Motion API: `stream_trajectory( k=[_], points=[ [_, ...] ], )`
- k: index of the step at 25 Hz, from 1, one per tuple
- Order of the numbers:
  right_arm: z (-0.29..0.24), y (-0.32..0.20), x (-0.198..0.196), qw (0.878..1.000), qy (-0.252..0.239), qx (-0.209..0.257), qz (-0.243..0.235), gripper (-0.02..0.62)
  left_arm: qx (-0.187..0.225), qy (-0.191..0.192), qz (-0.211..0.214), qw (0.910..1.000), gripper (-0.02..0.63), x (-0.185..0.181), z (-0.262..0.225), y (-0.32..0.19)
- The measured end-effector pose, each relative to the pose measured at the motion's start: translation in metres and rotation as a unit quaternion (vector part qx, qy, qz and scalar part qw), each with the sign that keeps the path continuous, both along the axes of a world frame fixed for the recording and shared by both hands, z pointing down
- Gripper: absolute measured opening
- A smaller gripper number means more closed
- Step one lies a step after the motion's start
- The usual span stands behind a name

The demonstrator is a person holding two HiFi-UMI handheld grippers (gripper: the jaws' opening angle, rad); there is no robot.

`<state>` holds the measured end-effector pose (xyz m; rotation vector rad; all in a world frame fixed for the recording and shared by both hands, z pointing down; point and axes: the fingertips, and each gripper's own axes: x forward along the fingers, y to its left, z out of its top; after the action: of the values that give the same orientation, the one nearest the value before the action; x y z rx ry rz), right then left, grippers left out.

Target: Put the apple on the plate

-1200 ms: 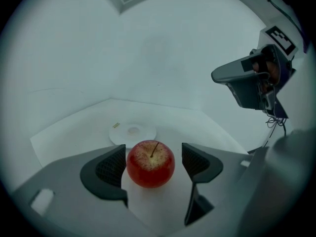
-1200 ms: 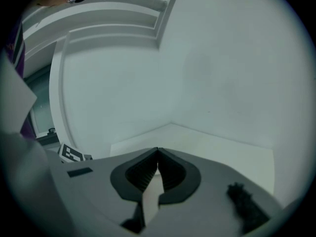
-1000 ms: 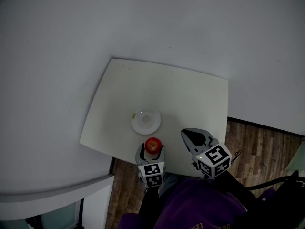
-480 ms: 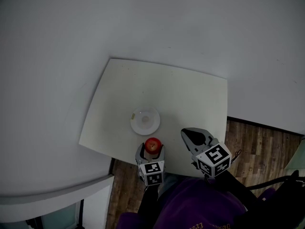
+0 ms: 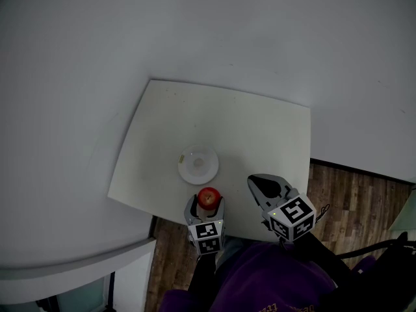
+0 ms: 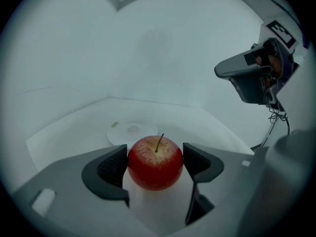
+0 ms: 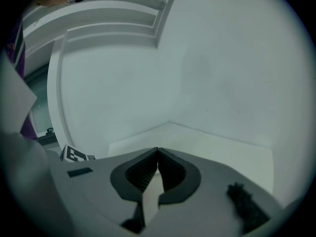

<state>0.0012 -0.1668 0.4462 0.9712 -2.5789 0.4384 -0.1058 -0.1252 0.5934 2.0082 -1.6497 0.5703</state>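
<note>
A red apple with a short stem sits upright between the jaws of my left gripper, which is shut on it at the near edge of the white table. Both pads touch the apple's sides. An empty white plate lies on the table just beyond the apple. To the right of the apple, my right gripper hovers over the table's near right part, shut, with nothing between its jaws. It also shows at the upper right of the left gripper view.
The table stands in a corner of pale walls. Wooden floor lies to its right and along its near edge. A white ledge juts out at the lower left. The person's purple sleeve fills the bottom.
</note>
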Motion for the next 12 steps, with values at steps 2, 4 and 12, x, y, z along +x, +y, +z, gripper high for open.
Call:
stream_trajectory(
  k=[2,4,12],
  points=[
    [0.001,0.0,0.0,1.0,0.0,0.0,0.0,0.011,0.007,0.003,-0.003,1.0,0.359,-0.001,-0.005,-0.003],
    [0.001,0.0,0.0,1.0,0.0,0.0,0.001,0.011,0.014,0.003,-0.005,0.9999,0.359,-0.002,-0.01,-0.007],
    [0.002,-0.002,0.002,1.0,-0.002,-0.003,0.004,0.011,0.033,0.006,-0.012,0.9994,0.359,-0.005,-0.025,-0.023]
  ],
)
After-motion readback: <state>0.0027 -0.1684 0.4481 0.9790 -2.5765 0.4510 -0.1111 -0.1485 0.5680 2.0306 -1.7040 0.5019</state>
